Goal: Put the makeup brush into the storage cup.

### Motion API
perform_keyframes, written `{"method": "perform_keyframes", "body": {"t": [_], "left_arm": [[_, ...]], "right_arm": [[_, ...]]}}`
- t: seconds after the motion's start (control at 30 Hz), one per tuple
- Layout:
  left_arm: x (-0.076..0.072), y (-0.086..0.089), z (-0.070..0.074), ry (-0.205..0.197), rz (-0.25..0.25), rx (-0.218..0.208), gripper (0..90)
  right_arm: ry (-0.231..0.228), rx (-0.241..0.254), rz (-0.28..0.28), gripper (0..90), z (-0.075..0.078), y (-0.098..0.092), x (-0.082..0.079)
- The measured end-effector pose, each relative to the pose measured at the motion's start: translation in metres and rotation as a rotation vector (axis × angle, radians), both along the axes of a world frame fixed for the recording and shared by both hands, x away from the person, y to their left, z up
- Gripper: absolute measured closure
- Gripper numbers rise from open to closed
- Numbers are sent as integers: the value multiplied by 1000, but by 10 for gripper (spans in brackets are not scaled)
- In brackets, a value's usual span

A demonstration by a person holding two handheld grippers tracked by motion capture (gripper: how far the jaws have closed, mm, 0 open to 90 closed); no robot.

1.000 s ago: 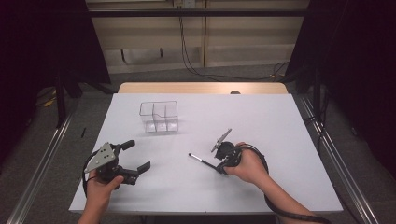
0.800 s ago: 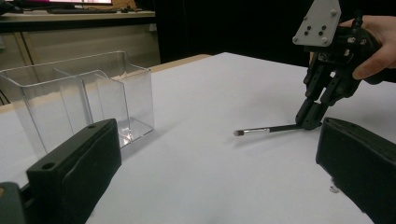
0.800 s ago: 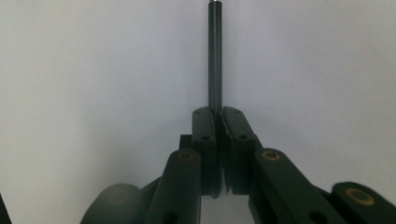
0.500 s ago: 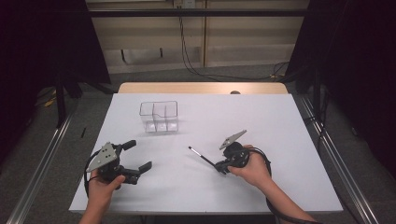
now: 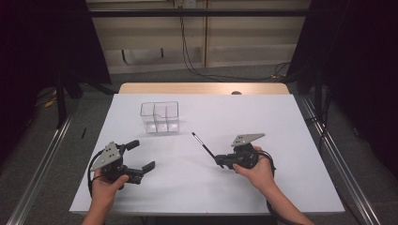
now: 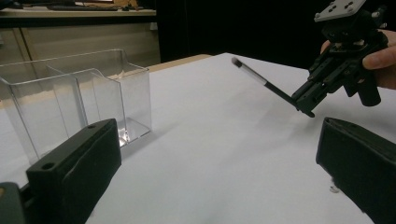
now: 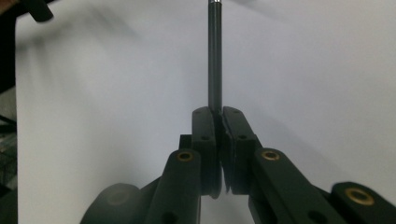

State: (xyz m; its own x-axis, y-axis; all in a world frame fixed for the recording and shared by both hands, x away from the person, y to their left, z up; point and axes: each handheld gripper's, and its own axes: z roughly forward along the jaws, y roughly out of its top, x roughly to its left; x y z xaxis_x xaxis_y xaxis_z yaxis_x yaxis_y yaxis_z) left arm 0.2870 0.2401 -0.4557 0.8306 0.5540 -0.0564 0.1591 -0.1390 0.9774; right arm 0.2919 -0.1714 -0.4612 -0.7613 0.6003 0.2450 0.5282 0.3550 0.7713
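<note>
At the near edge of the white table (image 5: 291,140) I have two grippers, one in each hand. My left gripper (image 5: 140,157) sits near left with its jaws spread wide and nothing between them. My right gripper (image 5: 218,162) is near right, jaws pinched tight on one slim dark pen (image 5: 202,145); the pen sticks out from the jaw tips, slanting up off the table toward the far left, its pale-tipped end in the air. Farther back, left of centre, stands one clear plastic organizer (image 5: 160,117) with three compartments that I can count, all of them bare, well apart from the pen's tip and from both grippers.
</note>
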Motion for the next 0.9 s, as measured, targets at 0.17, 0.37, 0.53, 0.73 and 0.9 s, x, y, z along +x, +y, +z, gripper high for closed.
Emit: {"method": "perform_keyframes", "body": {"t": [0.17, 0.37, 0.53, 0.73, 0.9], "left_arm": [[2, -4, 0, 3, -1, -3, 1], [3, -8, 2, 14, -15, -33, 1], [5, -16, 5, 24, -40, -63, 1], [6, -29, 11, 26, -79, -88, 0], [10, -41, 13, 34, -110, -108, 0]], "right_arm": [[-64, 80, -14, 847, 0, -4, -4], [-108, 128, -25, 847, 3, -6, -7], [-130, 154, -29, 847, 4, -7, -9], [-137, 156, -11, 847, 4, -5, -10], [-155, 163, -11, 847, 6, -6, -11]]}}
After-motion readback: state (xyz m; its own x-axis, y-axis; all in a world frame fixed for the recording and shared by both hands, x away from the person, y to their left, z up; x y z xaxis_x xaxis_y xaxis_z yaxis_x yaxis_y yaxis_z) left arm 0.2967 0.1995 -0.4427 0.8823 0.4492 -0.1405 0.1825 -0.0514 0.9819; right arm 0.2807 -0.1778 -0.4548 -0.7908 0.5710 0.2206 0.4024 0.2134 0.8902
